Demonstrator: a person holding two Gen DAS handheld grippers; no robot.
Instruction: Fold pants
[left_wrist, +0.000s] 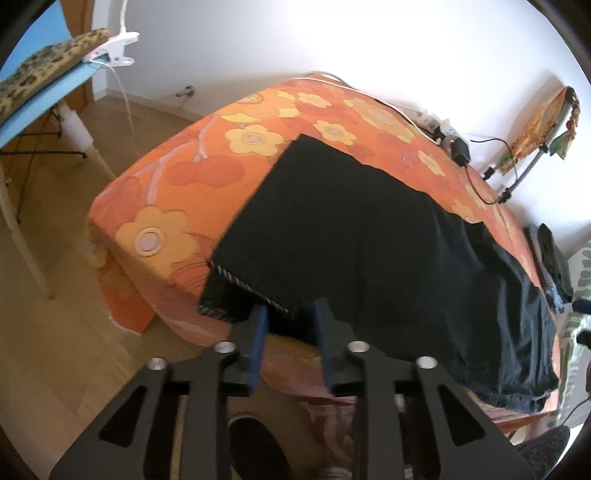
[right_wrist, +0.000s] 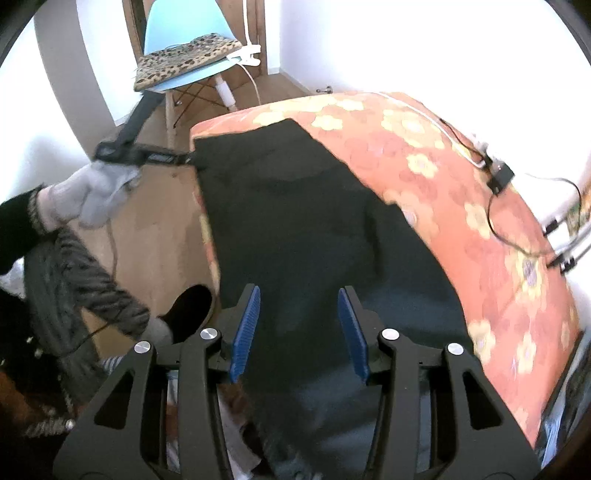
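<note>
Pants (left_wrist: 354, 236), black, lay spread flat along the near side of a bed (left_wrist: 207, 162) covered in an orange flower-print sheet, one end reaching toward the far corner, the other trailing off to the right in looser, rumpled folds. Near hem hung slightly over the bed's edge, showing a striped inner seam. Left tongs (left_wrist: 290, 314) sat right at that hem, blue pads (left_wrist: 260, 332) standing a little apart with the cloth edge between them; could not tell whether the pads pressed on the fabric, since the tips were blurred and partly covered by the dark cloth. Right tongs (right_wrist: 299, 328) hovered above the middle of the pants, jaws plainly apart, blue ribbed pads (right_wrist: 245, 332) clear of the cloth, nothing held between them. In the right wrist view, gloved left hand (right_wrist: 92, 192) gripped its tool at the bed's left edge, tips meeting the pants' corner there; a dark sleeve and a striped knit garment showed below it. Dark shoe (right_wrist: 188, 306) stood on the wooden floor (left_wrist: 62, 295) just beside the bed. Behind the bed, a light blue chair (right_wrist: 184, 40) carried a leopard-print cushion (right_wrist: 184, 59), with a white clamp (right_wrist: 247, 55) clipped to the seat's edge. Black adapter (right_wrist: 500, 177) with cables rested on the sheet near the wall. White power strip (left_wrist: 439, 127) lay at the bed's far edge.
</note>
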